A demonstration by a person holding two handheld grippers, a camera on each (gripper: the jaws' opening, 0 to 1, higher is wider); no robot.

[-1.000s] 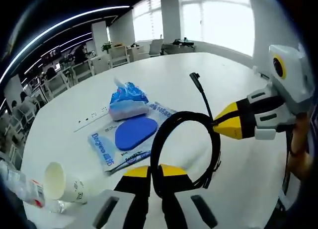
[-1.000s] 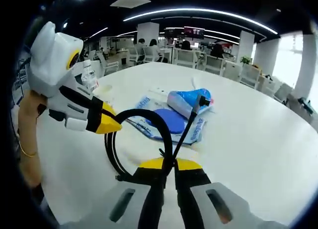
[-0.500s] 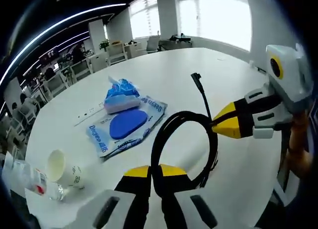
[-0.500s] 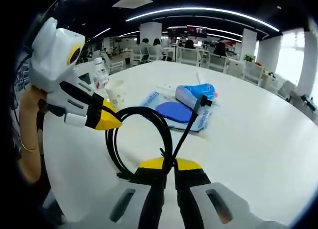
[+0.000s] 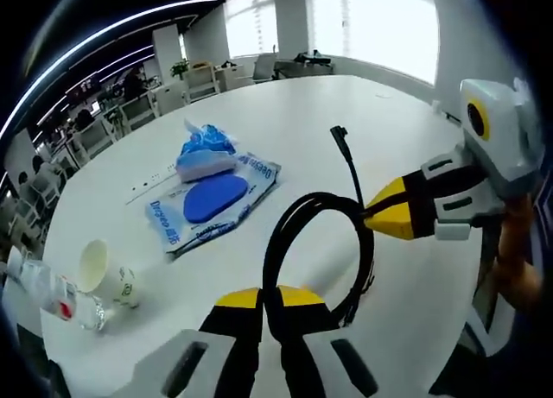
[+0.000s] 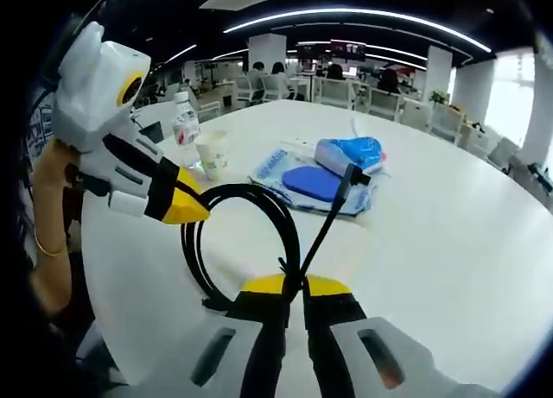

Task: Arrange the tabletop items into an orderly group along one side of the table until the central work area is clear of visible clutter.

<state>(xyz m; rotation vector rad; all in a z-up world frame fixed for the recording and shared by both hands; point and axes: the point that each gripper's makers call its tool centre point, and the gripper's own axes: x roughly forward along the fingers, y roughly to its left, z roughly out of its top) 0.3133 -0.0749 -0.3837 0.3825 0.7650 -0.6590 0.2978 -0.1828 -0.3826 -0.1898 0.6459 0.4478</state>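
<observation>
A black coiled cable (image 5: 281, 230) hangs as a loop above the white table (image 5: 346, 104), its plug end (image 5: 339, 133) sticking up. My left gripper (image 5: 270, 293) is shut on the loop's near side. My right gripper (image 5: 370, 217), coming in from the right, is shut on the far side. In the right gripper view the same cable (image 6: 281, 212) runs from my right gripper (image 6: 292, 284) to my left gripper (image 6: 200, 215), with the plug (image 6: 350, 172) raised.
A flat blue wipes pack (image 5: 212, 204) lies beside a blue tissue pack (image 5: 200, 152) and a white power strip (image 5: 155, 184). A paper cup (image 5: 104, 273) and a water bottle (image 5: 43, 290) lie near the left edge. Office chairs stand beyond the table.
Both views have drawn back from the wipes, cup and bottle, which now look smaller and farther away. The cable loop stays held by both grippers in the same shape.
</observation>
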